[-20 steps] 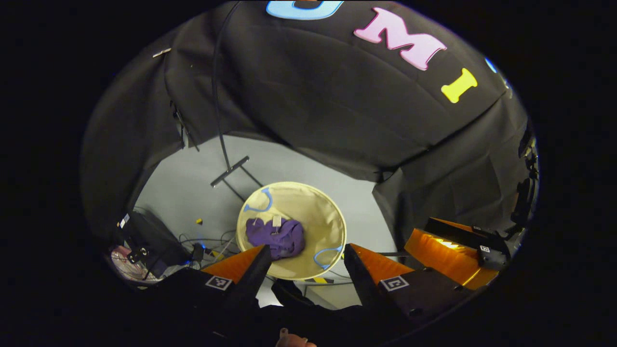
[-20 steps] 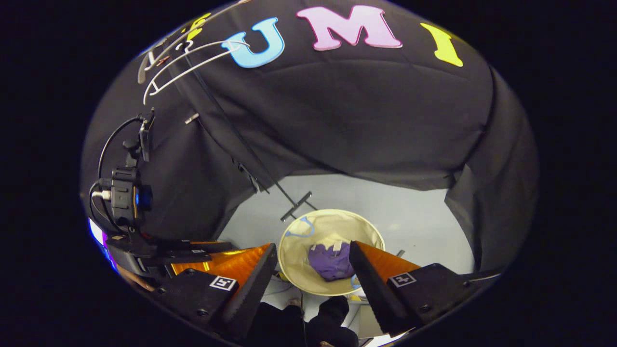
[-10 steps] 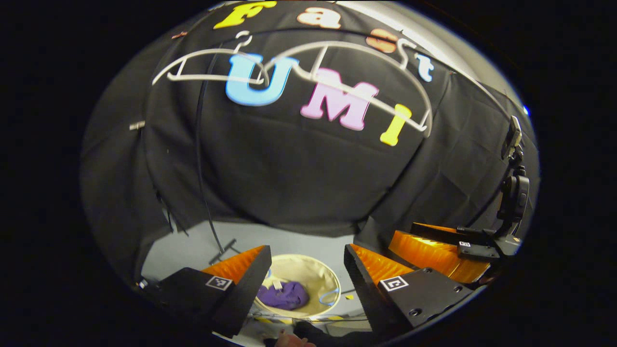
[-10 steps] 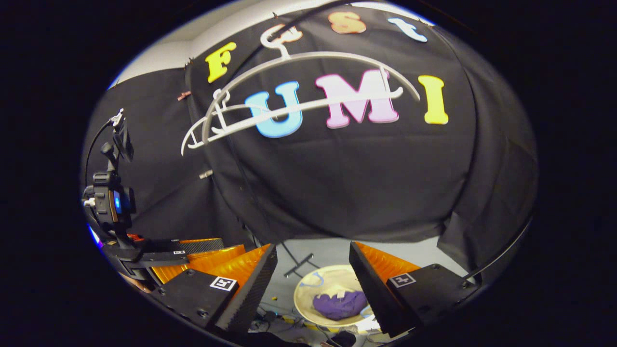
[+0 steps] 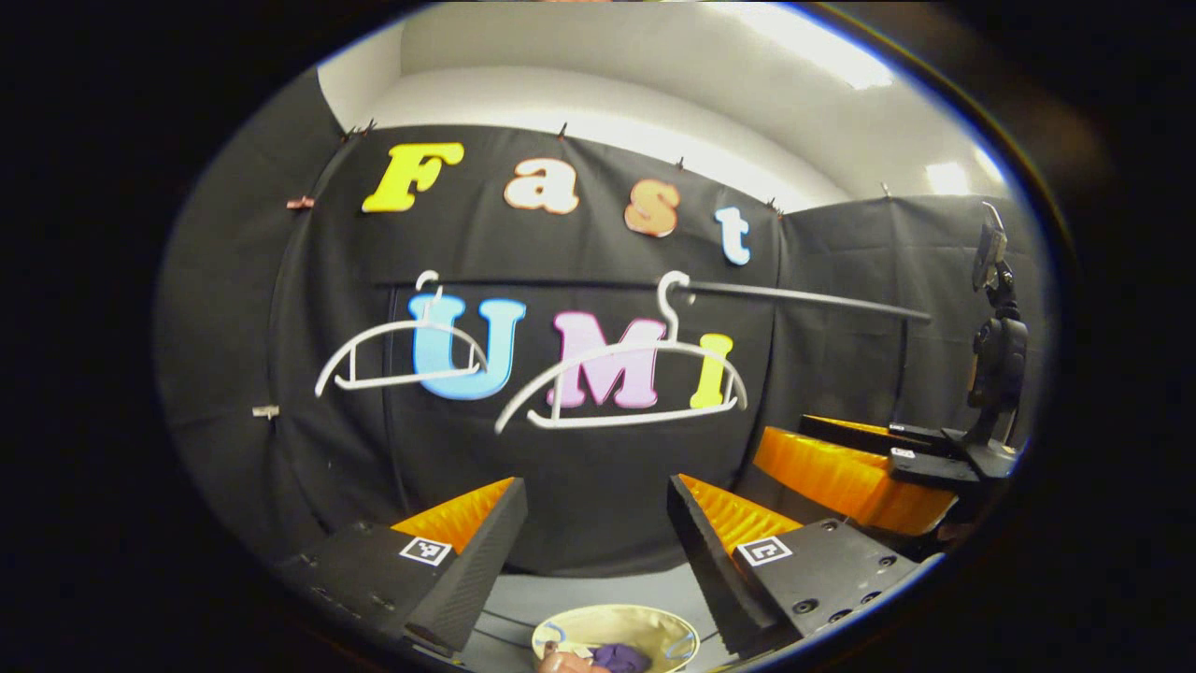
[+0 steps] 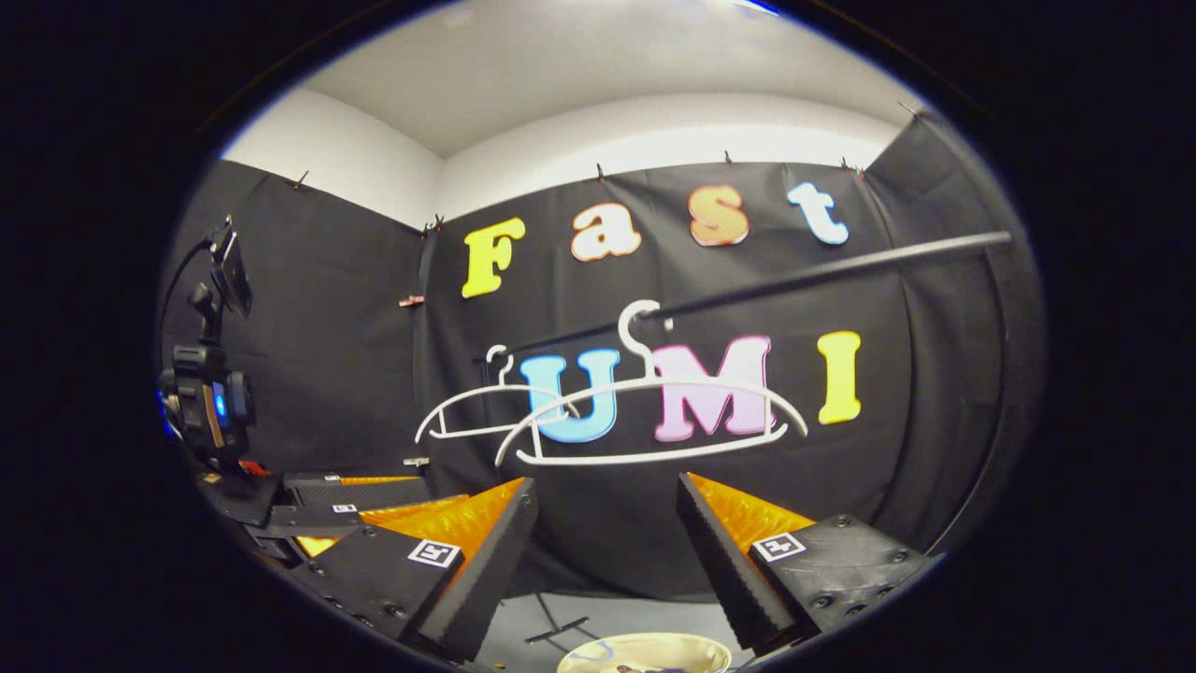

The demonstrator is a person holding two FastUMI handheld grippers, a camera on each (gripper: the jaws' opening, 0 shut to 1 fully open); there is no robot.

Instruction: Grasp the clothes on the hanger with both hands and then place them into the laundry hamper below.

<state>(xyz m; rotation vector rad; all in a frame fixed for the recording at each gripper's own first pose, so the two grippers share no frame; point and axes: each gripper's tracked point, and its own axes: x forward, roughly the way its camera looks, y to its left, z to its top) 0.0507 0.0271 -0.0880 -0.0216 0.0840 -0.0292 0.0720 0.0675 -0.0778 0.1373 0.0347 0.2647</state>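
Two white plastic hangers hang from a thin dark rail against the black cloth booth wall, and both are bare. In the left gripper view the nearer hanger (image 5: 621,388) sits just above and between the fingers of the left gripper (image 5: 596,533), whose jaws stand wide apart with nothing between them. The farther hanger (image 5: 397,355) hangs to its left on the same dark rail (image 5: 804,299). The right gripper (image 6: 607,537) is likewise released and empty, and points at the same hangers from beside the left one.

The task's garment, a crumpled purple cloth (image 5: 619,657), lies inside the round cream fabric laundry hamper (image 5: 654,624) on the pale floor, right at the bottom edge of the left gripper view. In the right gripper view the hamper's rim (image 6: 645,647) peeks up below the fingers.

Judging from this, the cloth is already in the hamper and no clothing is left on either hanger, so the task looks complete. The sensible way to finish is to keep both grippers open, draw them back clear of the hangers and rail without knocking them, and avoid dipping toward the hamper and disturbing the cloth.
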